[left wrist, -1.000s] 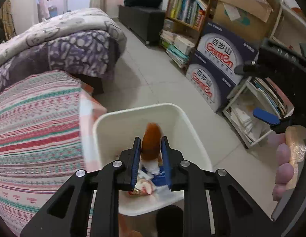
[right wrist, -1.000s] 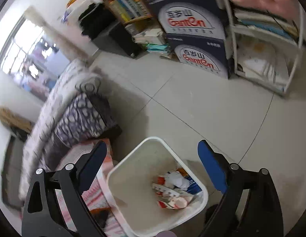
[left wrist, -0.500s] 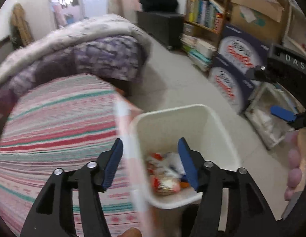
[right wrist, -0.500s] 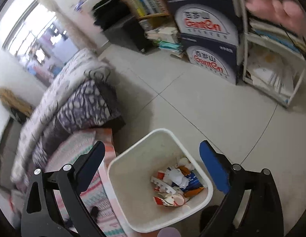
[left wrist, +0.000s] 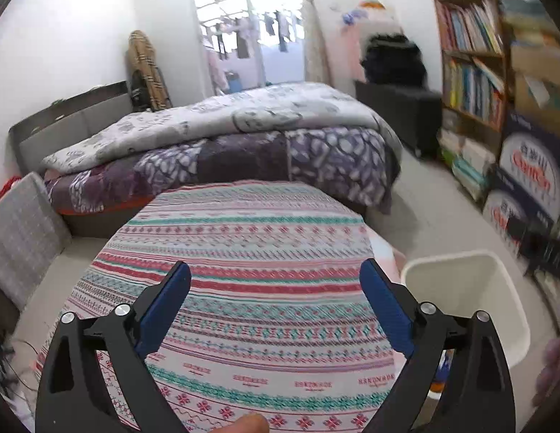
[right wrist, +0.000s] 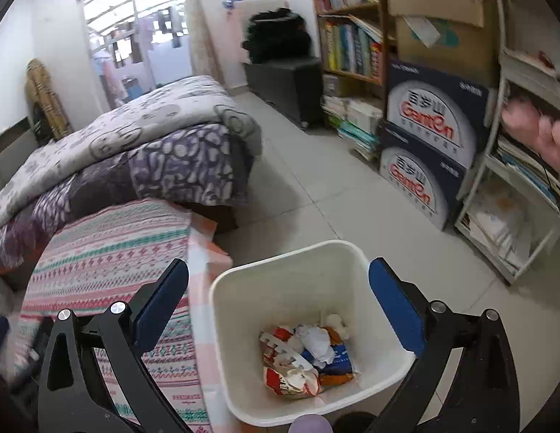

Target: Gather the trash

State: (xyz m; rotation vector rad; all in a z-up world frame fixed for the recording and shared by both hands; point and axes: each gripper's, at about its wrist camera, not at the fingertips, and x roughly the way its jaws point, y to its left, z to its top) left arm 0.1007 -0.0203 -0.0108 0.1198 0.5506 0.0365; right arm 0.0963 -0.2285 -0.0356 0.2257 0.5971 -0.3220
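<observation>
Now my left gripper (left wrist: 274,303) fingers are opening, empty, over the striped tabletop (left wrist: 243,252); right gripper (right wrist: 278,310) spread, nothing btwn, above the bin (right wrist: 243,288) w/ trash (right wrist: 308,357).

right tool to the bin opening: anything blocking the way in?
Nothing visible. The white bin stands open-topped on the floor beside the striped cloth, with the trash low at its bottom. The right tool is open and empty above it, nothing between its pads and the rim.
</observation>
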